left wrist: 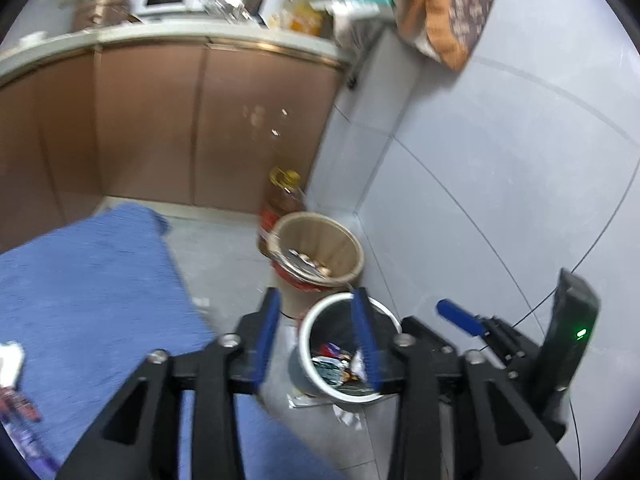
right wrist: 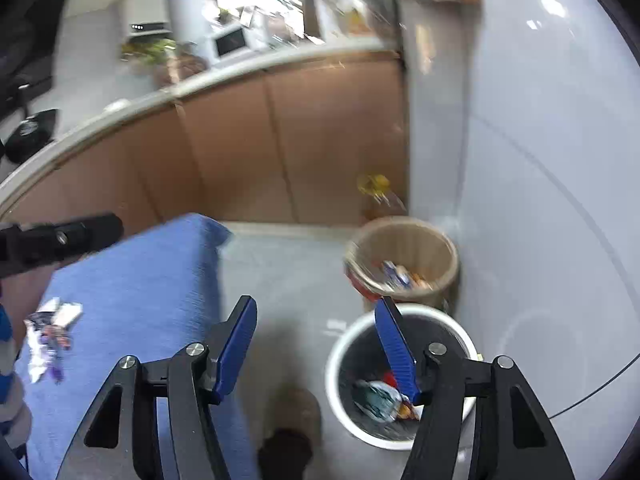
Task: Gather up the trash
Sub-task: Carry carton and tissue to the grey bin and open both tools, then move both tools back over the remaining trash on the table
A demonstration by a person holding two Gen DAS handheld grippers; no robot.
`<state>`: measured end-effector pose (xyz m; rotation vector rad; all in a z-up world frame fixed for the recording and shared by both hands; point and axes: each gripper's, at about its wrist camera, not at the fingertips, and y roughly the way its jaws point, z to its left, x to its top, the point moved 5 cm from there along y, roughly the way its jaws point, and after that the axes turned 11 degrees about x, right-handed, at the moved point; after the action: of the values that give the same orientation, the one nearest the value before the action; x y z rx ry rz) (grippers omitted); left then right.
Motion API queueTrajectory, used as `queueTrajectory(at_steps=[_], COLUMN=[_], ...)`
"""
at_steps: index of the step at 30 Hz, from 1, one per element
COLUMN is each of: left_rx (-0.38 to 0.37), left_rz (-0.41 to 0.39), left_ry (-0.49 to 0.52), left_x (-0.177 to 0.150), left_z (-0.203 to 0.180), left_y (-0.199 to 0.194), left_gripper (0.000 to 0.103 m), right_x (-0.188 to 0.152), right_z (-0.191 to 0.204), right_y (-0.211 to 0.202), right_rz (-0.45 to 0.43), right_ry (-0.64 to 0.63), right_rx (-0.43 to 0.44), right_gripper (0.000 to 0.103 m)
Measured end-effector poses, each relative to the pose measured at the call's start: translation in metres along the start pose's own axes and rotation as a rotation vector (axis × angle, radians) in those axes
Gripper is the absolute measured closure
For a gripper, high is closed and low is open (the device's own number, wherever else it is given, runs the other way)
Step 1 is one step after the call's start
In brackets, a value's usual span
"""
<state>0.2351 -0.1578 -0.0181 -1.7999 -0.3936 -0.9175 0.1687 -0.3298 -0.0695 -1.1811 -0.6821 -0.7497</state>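
Hovering over white bin [right wrist: 404, 376] on floor, both grippers, left [left wrist: 318, 304] and right [right wrist: 316, 312], jaws apart, empty. Crumpled wrappers inside bin; another wrapper [right wrist: 50, 326] lies on blue-clothed table [right wrist: 132, 288].

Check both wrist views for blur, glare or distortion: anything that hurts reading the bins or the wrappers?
Left wrist: motion smear throughout; the white bin and tan bin stay readable, and the counter bows from the fisheye. Right wrist: heavier smear on the tan bin, blown-out glare by the microwave, wrappers on the blue cloth soft but visible.
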Motion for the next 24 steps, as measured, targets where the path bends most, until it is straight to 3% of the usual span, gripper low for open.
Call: queueTrajectory(at_steps=[1, 10, 24], left_rx=[0.011, 0.131, 0.349], left_rz=[-0.018, -0.148, -0.217], left_ry=[-0.009, -0.095, -0.239], left_x=[0.0, -0.026, -0.105], left_z=[0.009, 0.111, 0.291], left_y=[-0.012, -0.124, -0.234], left_gripper=[0.052, 0.051, 0.051], right_x=[0.005, 0.037, 0.034], right_z=[0.014, 0.129, 0.253], right_y=[-0.006, -0.047, -0.047], right_rz=[-0.013, -0.092, -0.066], right_ry=[-0.02, -0.173, -0.312], right_rx=[0.016, 0.16, 0.317], right_gripper=[0.042, 0.04, 0.04])
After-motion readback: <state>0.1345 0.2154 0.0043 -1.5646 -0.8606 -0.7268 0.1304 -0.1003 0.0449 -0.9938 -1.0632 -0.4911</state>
